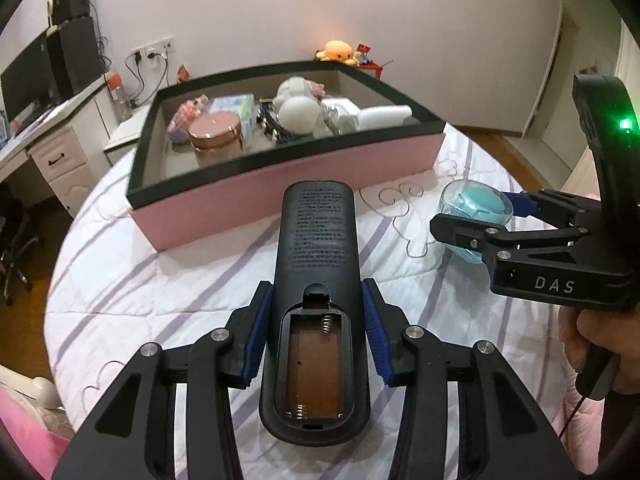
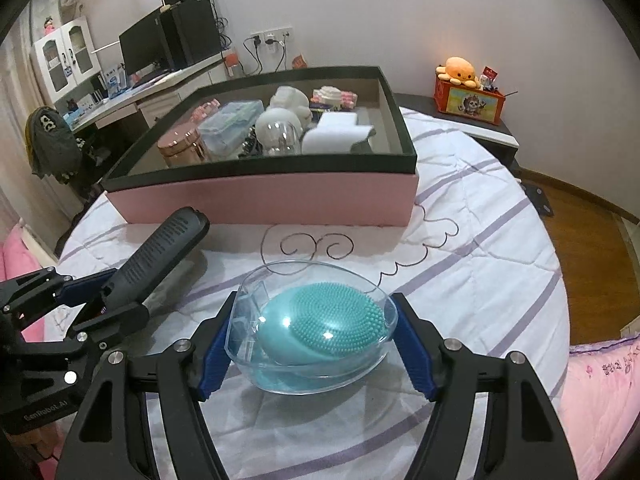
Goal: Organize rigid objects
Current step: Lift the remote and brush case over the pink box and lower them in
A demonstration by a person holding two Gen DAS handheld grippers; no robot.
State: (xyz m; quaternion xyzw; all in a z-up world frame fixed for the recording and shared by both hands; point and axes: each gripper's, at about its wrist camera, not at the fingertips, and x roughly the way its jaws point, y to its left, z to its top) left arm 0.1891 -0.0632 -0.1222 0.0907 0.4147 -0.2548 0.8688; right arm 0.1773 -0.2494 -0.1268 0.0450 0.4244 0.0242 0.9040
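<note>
My left gripper [image 1: 316, 334] is shut on a black remote control [image 1: 316, 248], held back side up with its battery bay open and empty, above the bed. It also shows in the right wrist view [image 2: 160, 256], at the left. My right gripper [image 2: 312, 344] is shut on a clear plastic case [image 2: 256, 292] holding a teal silicone brush [image 2: 320, 320]. The case shows in the left wrist view [image 1: 476, 208], at the right, in the right gripper [image 1: 480, 220]. A pink box with a black rim [image 1: 288, 188] [image 2: 264, 196] lies beyond both, filled with several items.
The box holds a rose-gold round tin [image 1: 216, 130], a white ball [image 1: 298, 114], a clear lidded container [image 2: 228, 126] and a white bottle [image 1: 384, 114]. The white quilt [image 2: 460, 264] has purple stripes. A desk with a monitor [image 2: 148, 48] stands at the left, an orange plush toy [image 2: 458, 68] on a side table.
</note>
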